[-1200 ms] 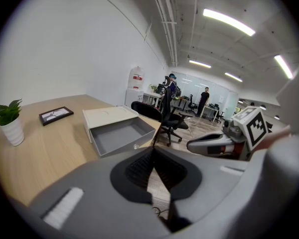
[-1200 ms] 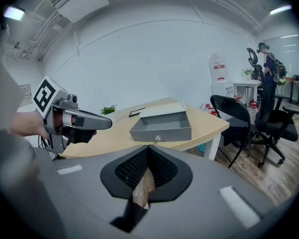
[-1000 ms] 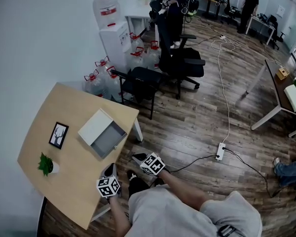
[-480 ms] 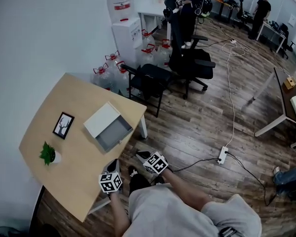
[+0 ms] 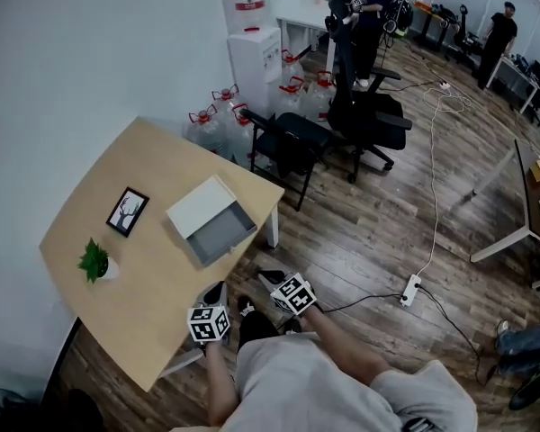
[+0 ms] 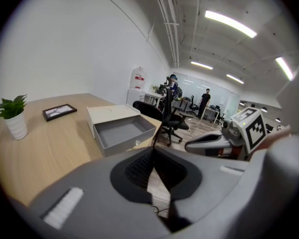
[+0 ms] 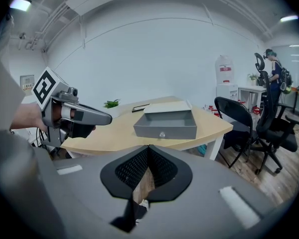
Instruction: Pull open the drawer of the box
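Our left gripper (image 6: 152, 151) and right gripper (image 7: 148, 148) are closed, empty. The open drawer (image 5: 218, 234) is near the table (image 5: 126, 282) edge; a bump could drop it.

The box (image 5: 200, 207) is a low white case lying flat on the wooden table (image 5: 144, 277), close to its right edge. Its grey drawer (image 5: 221, 233) stands pulled well out toward the near right, its shallow inside showing, with a small round knob (image 7: 162, 134) on the front panel.

Grey left gripper (image 5: 218, 289) and right gripper (image 5: 268, 276) bear black-and-white marker cubes (image 5: 209, 323); grey shirt (image 5: 297, 385).
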Available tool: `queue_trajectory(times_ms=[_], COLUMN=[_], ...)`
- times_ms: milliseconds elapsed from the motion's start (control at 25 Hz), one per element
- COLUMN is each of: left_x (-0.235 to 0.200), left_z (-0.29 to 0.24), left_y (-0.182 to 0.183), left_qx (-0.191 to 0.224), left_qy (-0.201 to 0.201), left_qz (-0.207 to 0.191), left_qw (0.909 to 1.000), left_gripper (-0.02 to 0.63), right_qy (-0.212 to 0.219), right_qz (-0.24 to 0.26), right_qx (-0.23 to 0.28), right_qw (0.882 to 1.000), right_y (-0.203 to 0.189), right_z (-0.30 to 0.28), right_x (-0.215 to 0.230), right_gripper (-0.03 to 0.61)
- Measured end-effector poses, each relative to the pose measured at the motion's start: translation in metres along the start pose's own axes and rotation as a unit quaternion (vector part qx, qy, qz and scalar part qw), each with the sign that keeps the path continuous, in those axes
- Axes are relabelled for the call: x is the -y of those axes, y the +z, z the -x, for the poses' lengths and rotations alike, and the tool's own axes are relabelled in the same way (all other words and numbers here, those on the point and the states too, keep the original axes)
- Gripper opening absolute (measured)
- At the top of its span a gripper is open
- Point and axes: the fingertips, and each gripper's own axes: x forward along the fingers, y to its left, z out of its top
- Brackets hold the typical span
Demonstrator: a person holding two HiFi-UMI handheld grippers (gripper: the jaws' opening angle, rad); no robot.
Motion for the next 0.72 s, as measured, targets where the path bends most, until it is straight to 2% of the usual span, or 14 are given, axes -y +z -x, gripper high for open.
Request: queue_trajectory(times_ms=[720], left_x=[-0.003], left_z=[0.010], left_y=[-0.012], left_qx=[-0.002], left_qy=[0.000], left_qz=[0.014], left_qw=[0.9999], left_gripper=[0.054], right_qy=[0.004], right_qz=[-0.002], right_qx=[-0.006], right_qw=[1.000], right_y=[-0.004], right_z=[-0.005], right_x=[-0.016], right_gripper=[0.002])
